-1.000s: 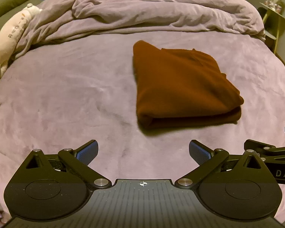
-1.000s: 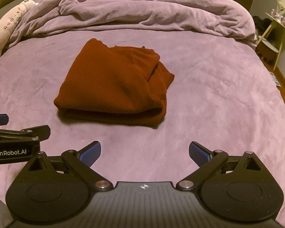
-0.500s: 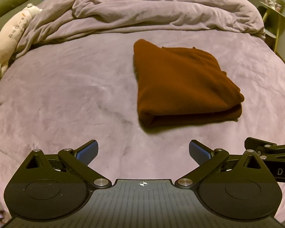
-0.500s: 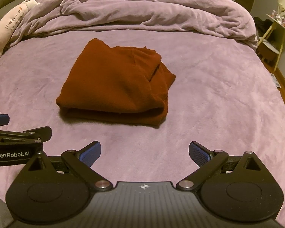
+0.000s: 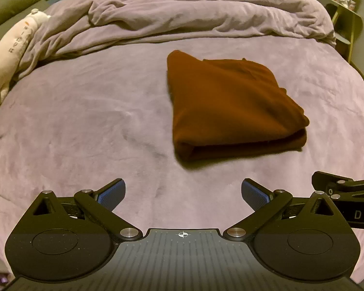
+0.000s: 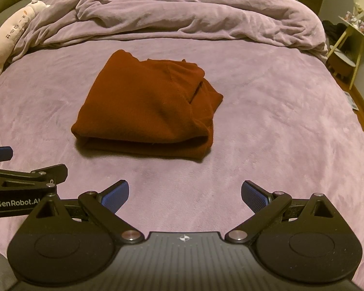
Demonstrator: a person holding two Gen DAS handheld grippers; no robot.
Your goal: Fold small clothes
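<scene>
Your rust-brown knit garment: folded into thick rectangle, lying flat mid-bed, fold edge facing you

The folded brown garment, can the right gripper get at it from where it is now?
Probably yes. The right gripper is open, with only bare purple bed cover between its fingers and the folded brown garment.

folded garment slightly lower in both views, right gripper edged back
</scene>
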